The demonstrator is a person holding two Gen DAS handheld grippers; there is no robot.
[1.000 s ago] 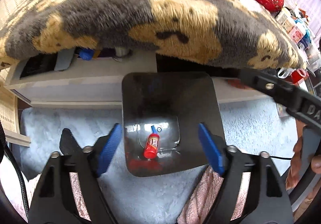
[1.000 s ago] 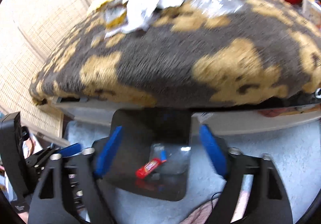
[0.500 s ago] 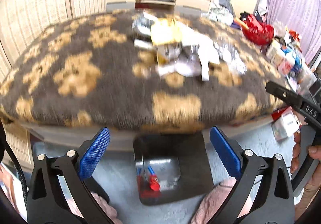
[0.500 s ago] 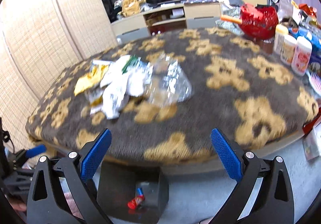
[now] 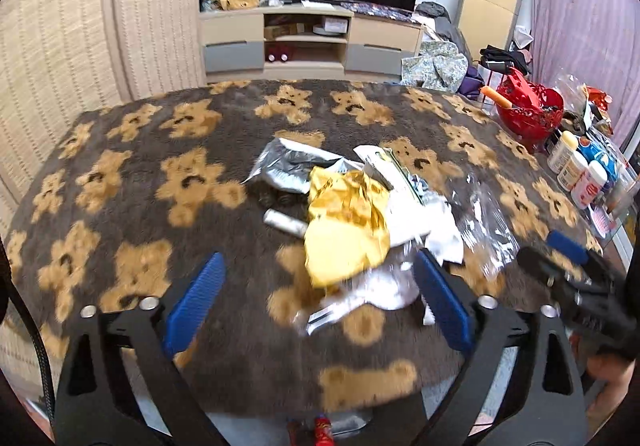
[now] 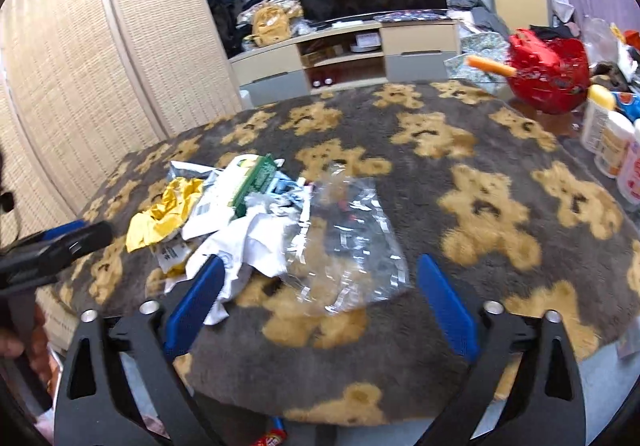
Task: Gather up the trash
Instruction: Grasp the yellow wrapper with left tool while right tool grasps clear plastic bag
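Note:
A heap of trash lies on the bear-patterned blanket [image 5: 168, 150] that covers the table. It holds a yellow wrapper [image 5: 348, 230], a silver packet [image 5: 288, 166], white paper [image 6: 240, 242], a green-and-white packet [image 6: 248, 182] and a clear plastic bag [image 6: 348, 242]. My left gripper [image 5: 319, 255] hovers over the table's near edge, just short of the yellow wrapper. Its jaws are closing, with nothing gripped between them. My right gripper [image 6: 320, 259] hovers in front of the clear bag, jaws also closing and empty. A red tube [image 5: 322, 430] shows below the table's edge.
A red basket [image 5: 528, 114] and several bottles [image 5: 576, 174] stand at the table's right end. Behind the table are a TV stand [image 5: 312, 42] and a woven screen [image 5: 60, 46]. A hand [image 5: 608, 370] holds the right gripper at lower right.
Both grippers rose from the bin under the table to above the tabletop. The trash heap came into full view, and both pairs of jaws stand slightly narrower than half a second ago.

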